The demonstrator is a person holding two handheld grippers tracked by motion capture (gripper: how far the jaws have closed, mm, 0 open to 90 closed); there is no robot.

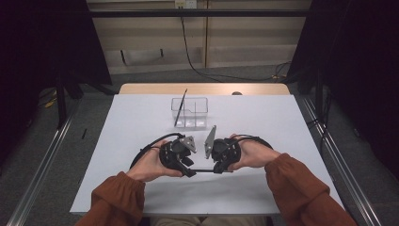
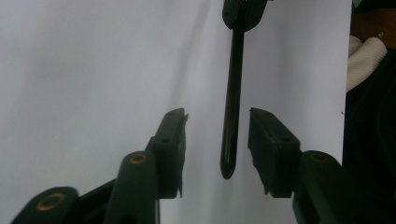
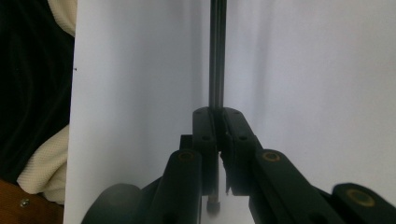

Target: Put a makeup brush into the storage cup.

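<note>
Down at the near middle of the white counter (image 1: 141, 122), two claws facing each other, tips almost meeting. Left claw (image 1: 190, 170) in the left hand (image 1: 153, 165), right claw (image 1: 217, 168) in the right hand (image 1: 251, 153), rust-orange sleeves (image 1: 115, 197) coming in from the bottom edge. Stretched level between the two, just above the counter: a thin black glossy rod with a rounded tip (image 1: 203, 170).

Right claw (image 3: 218, 116) clamped tight on that rod (image 3: 217, 56), both black pads pressed flat against it, the shaft running straight out from the tips over the white surface, a short stub poking back between the jaw arms.

Left claw (image 2: 217, 140) not gripping: jaws apart, the rounded end of the rod (image 2: 231, 116) hanging in the gap with white counter visible on both sides of it, touching neither pad. Far end of the rod held in the right claw (image 2: 243, 14) at the top of the left gripper view.

Farther back on the counter, well apart from the hands, a clear plastic box with dividers (image 1: 189, 113), and a second thin dark stick (image 1: 180, 108) leaning tilted in its left compartment, top end sticking up over the rim. Black cables (image 1: 146, 148) looping from each claw around the wrists.
</note>
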